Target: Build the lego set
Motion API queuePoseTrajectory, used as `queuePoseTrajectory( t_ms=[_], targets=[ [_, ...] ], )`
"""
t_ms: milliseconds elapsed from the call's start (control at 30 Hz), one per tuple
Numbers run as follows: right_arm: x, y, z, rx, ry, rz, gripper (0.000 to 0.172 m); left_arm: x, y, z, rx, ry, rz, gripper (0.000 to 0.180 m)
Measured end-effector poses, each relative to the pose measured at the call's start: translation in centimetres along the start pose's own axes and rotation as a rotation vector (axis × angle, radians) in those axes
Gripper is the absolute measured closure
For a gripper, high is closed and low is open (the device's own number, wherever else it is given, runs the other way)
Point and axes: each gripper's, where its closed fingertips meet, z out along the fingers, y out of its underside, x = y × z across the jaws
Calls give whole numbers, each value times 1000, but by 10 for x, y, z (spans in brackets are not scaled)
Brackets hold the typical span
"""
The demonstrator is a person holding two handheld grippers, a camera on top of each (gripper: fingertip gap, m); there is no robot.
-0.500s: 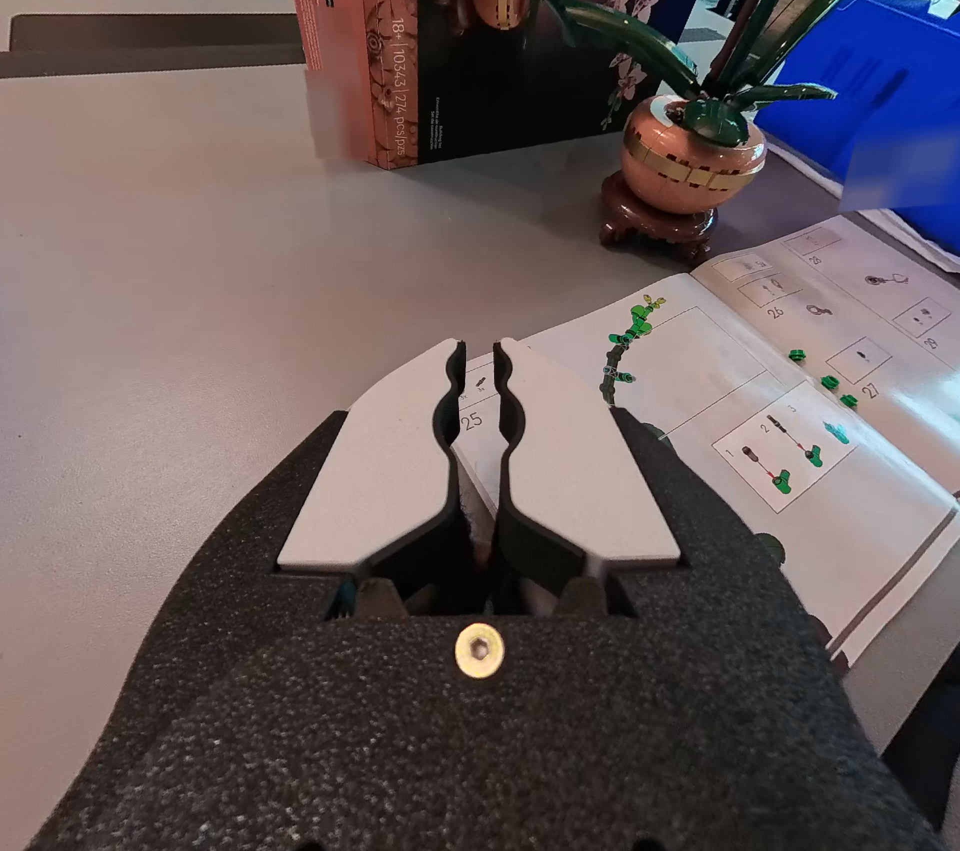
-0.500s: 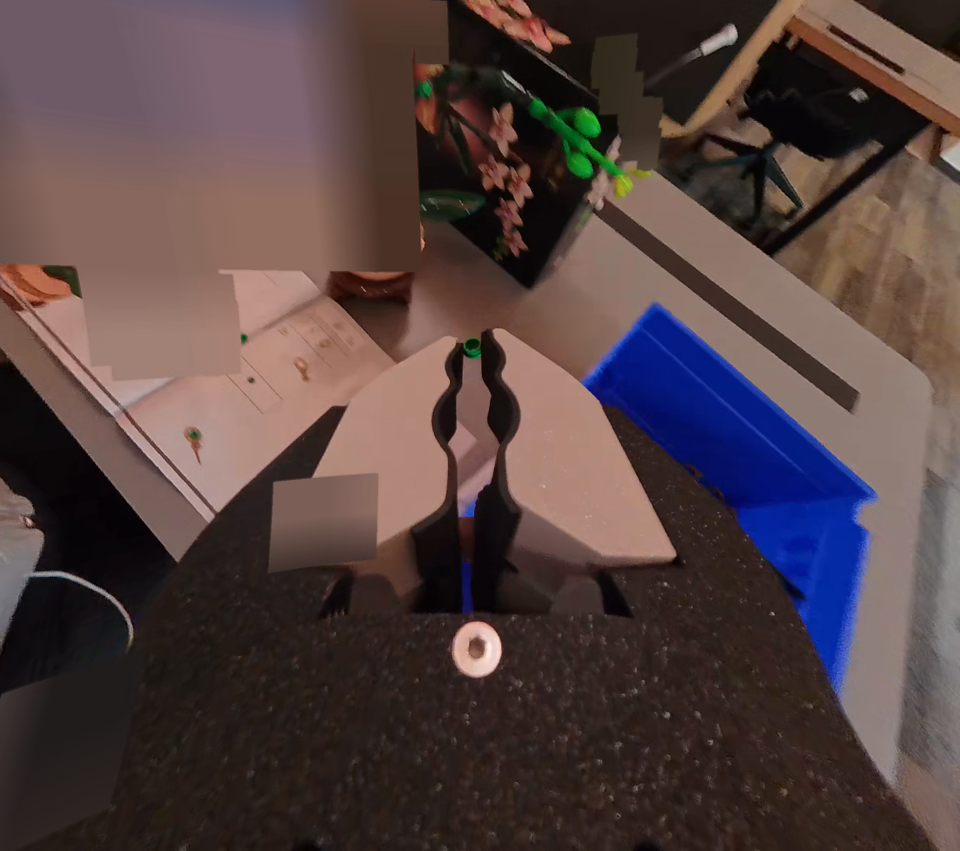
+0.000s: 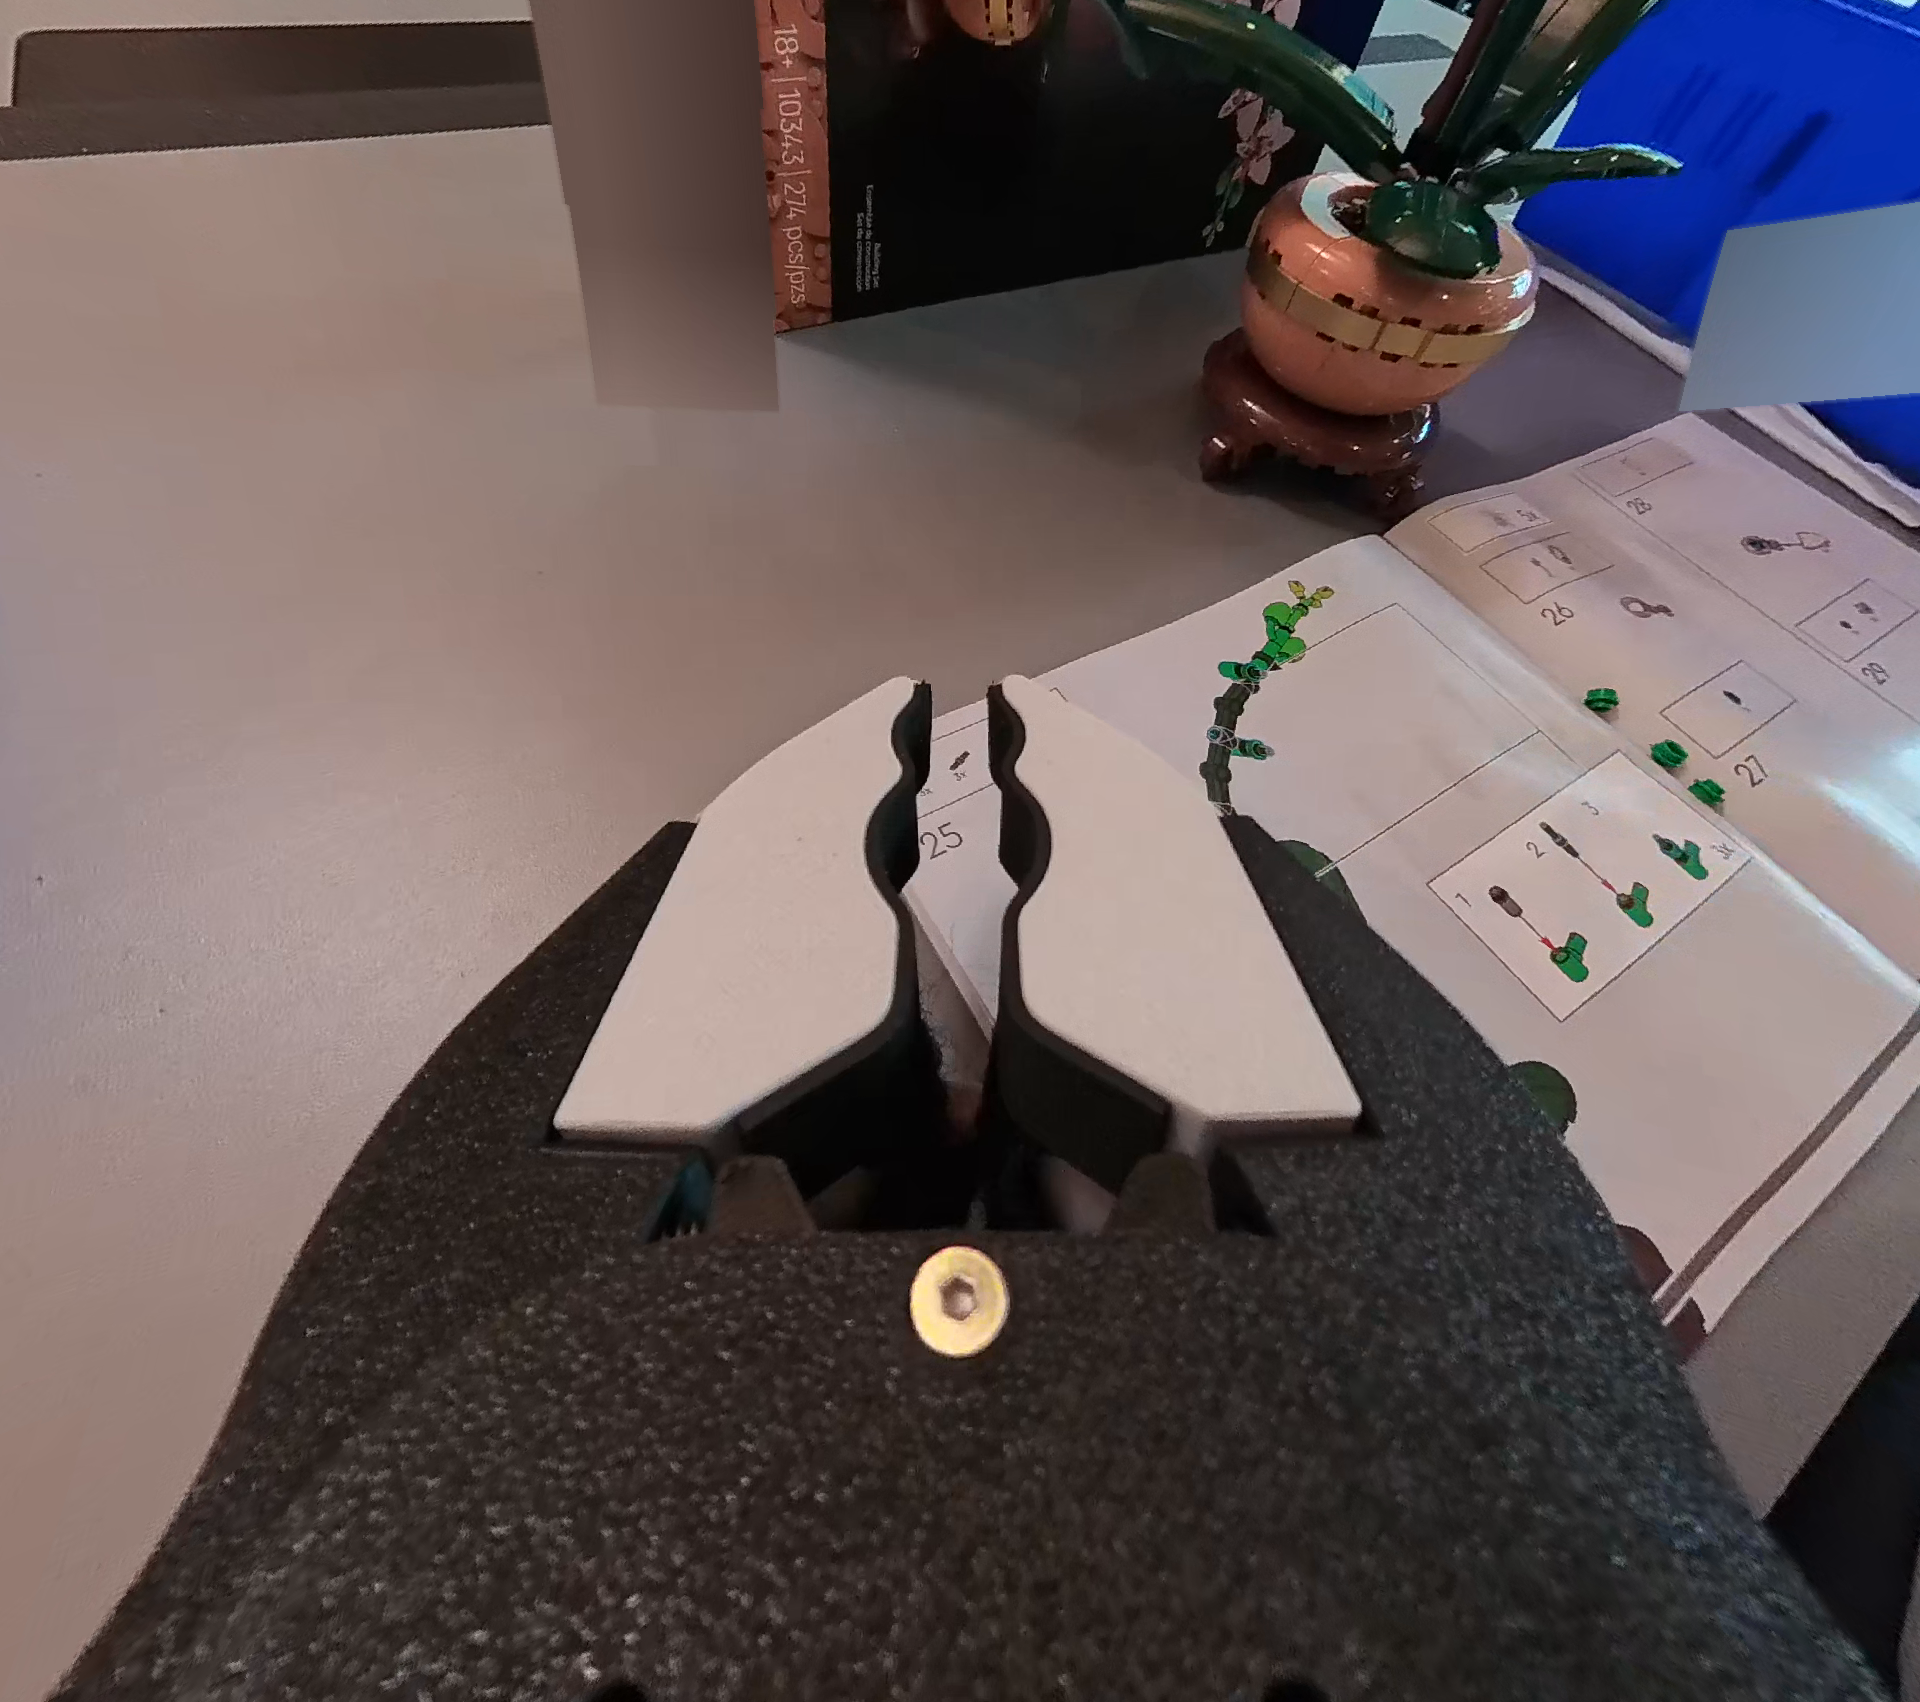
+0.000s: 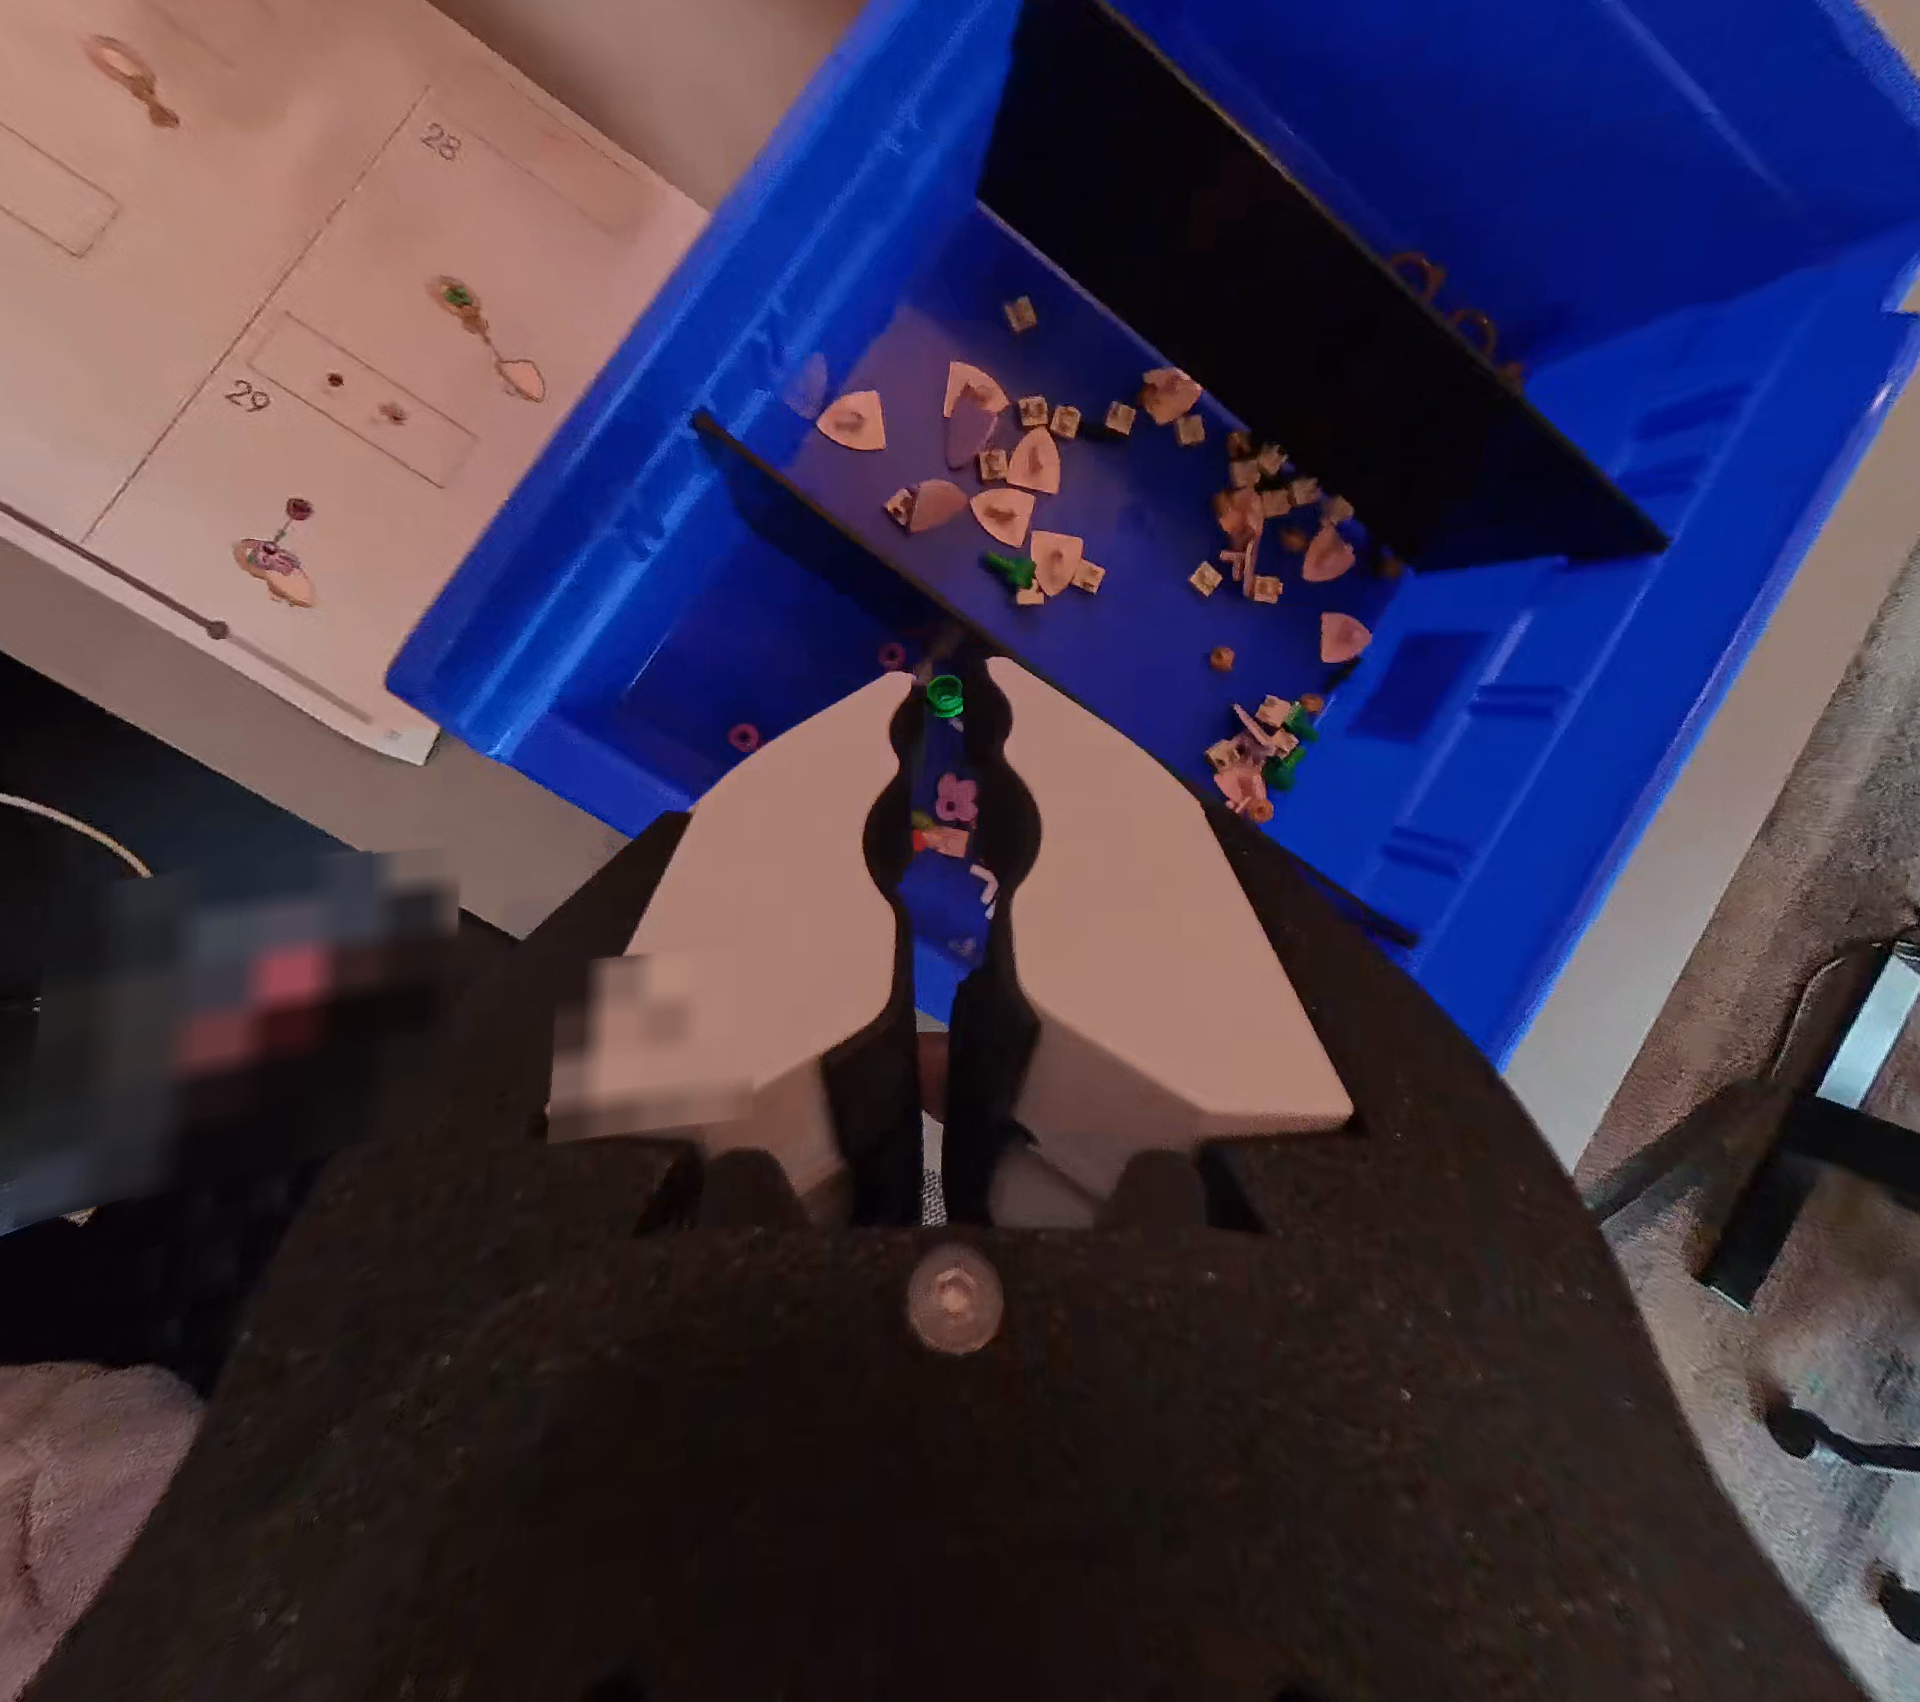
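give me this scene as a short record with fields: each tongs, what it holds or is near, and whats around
left tongs: slightly apart, nothing between them, over the near corner of the open white instruction booklet
right tongs: pinching a small round green plastic piece at the tips, above the blue plastic divided bin
bin contents: scattered small pink and tan plastic pieces
on booklet: three loose small green pieces
behind booklet: toy-brick orchid in a pink pot, dark printed box
surface: grey table

A grey table [image 3: 312,561] bears an open instruction booklet [image 3: 1507,821], a potted brick-built plant [image 3: 1382,322], a printed box [image 3: 1039,42] — and a blue bin [image 4: 1351,94].
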Motion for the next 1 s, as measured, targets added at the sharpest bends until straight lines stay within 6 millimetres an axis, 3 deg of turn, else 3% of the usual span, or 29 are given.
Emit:
queuePoseTrajectory(
  t_ms=[200,333,500,600,900,1000],
  targets=[
    [4,16,0,-27,-19,22,165,-1,0,1,-2,-7,0,171],
    [5,16,-1,-9,-32,35,165,-1,0,1,-2,-5,3,170],
    [3,43,12,-125,-87,84,164,0,0,0,-1,-2,7,170],
    [3,52,20,-157,-120,113,152,0,0,0,1,-4,16,170],
    [2,41,14,-41,-116,41,128,-1,1,0,-3,-8,21,170],
    [14,45,13,-23,-86,87,148,-1,0,0,-3,-8,20,170]
  ],
)
